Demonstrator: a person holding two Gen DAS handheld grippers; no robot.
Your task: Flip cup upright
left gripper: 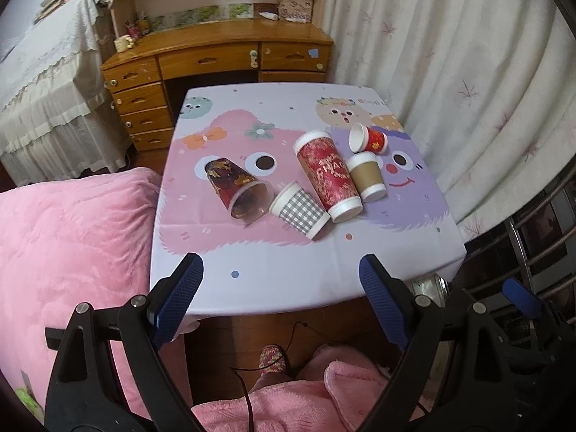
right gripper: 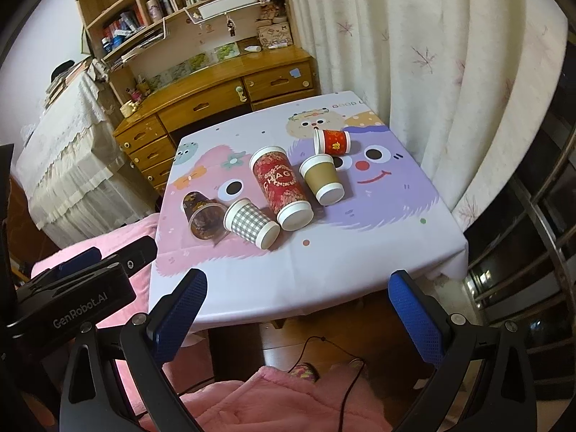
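left wrist view shows our left gripper [left gripper: 280,280] and right gripper [right gripper: 297,297] both spread wide, holding nothing, short of the bench [left gripper: 273,280]. five cups lie toppled mid-frame; the gingham cup [left gripper: 300,210] touches the tall red cup [left gripper: 327,176], so we judge grabbing one could roll its neighbour.

Pretty cozy room: a wooden desk [left gripper: 216,57] with drawers sits at 12 o'clock, bookshelves [right gripper: 162,10] stacked above it. Cream curtains [left gripper: 450,72] fill 2 o'clock, a lace-covered bed [left gripper: 46,82] sits at 10, and a pink blanket [left gripper: 72,237] at 8. Wood floor [right gripper: 306,338] below.
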